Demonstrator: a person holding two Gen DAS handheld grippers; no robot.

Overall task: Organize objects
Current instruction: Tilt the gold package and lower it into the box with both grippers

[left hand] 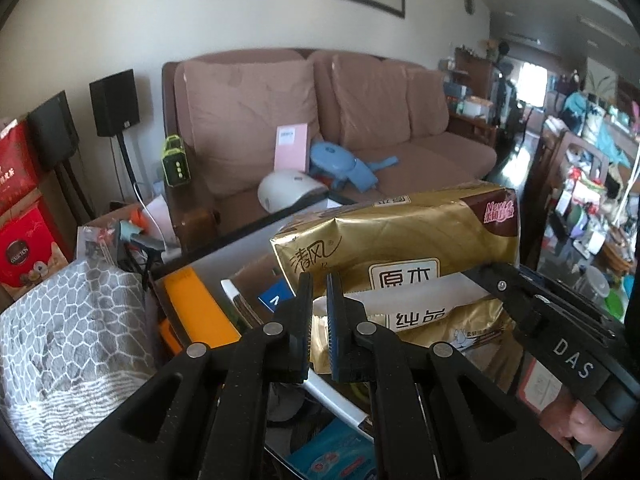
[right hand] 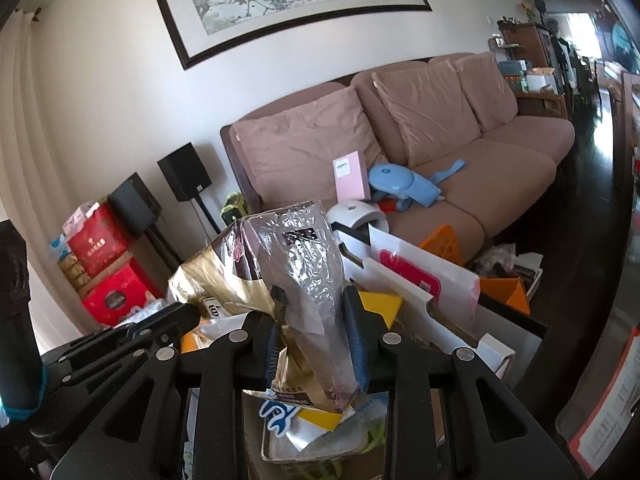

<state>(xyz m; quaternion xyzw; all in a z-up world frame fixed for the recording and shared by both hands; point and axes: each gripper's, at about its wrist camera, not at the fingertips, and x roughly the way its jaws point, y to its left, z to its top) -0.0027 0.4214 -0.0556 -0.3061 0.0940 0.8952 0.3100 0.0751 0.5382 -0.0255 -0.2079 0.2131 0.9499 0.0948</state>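
Because the right tongs [right hand: 316, 344] pinch one end of the gold tissue pack [left hand: 400, 240], it stays lifted above the cluttered counter [left hand: 224, 276]; left tongs [left hand: 319, 308], nearly closed and empty, wait at six o'clock below it.

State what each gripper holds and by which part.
Right gripper clamps the gold tissue pack at its near end. Left gripper is shut, holding nothing.

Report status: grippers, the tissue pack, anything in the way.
Right gripper clamped on gold tissue pack end. Left gripper shut, empty, beside the pack. Cluttered box beneath.
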